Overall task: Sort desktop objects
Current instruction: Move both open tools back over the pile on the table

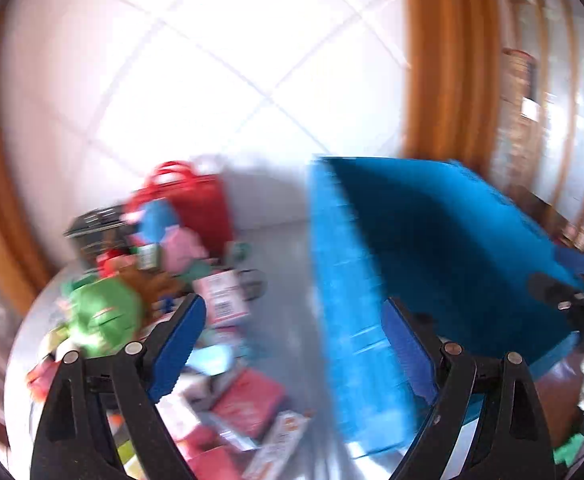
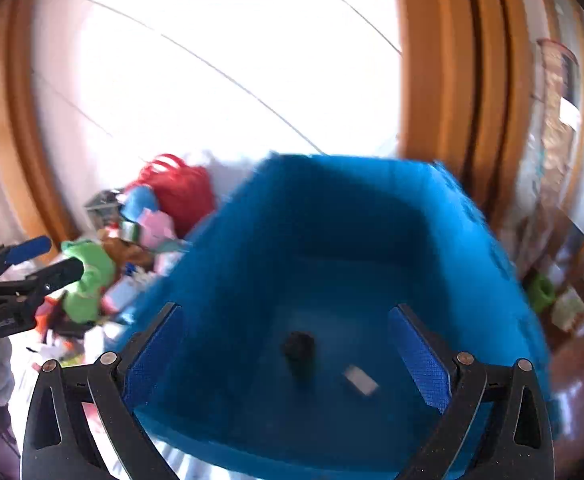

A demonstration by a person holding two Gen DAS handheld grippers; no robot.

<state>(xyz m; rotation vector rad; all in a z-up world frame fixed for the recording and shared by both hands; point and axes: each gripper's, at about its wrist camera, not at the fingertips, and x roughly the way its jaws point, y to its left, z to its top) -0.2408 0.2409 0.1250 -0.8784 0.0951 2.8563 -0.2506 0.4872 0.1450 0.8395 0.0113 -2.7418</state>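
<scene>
Two small things, a dark stubby cylinder (image 2: 299,354) and a pale flat tab (image 2: 359,379), already lie in the deep blue plastic bin (image 2: 371,240). My right tool (image 2: 288,356) gapes empty above it; my left tool (image 1: 292,344) spreads empty near the jumbled pile (image 1: 164,272) on the bench (image 1: 284,264). Next, I judge, comes picking another piece.

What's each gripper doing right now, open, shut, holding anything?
Left gripper: open, nothing between its jaws, above the cluttered table.
Right gripper: open and empty, over the blue bin.
</scene>
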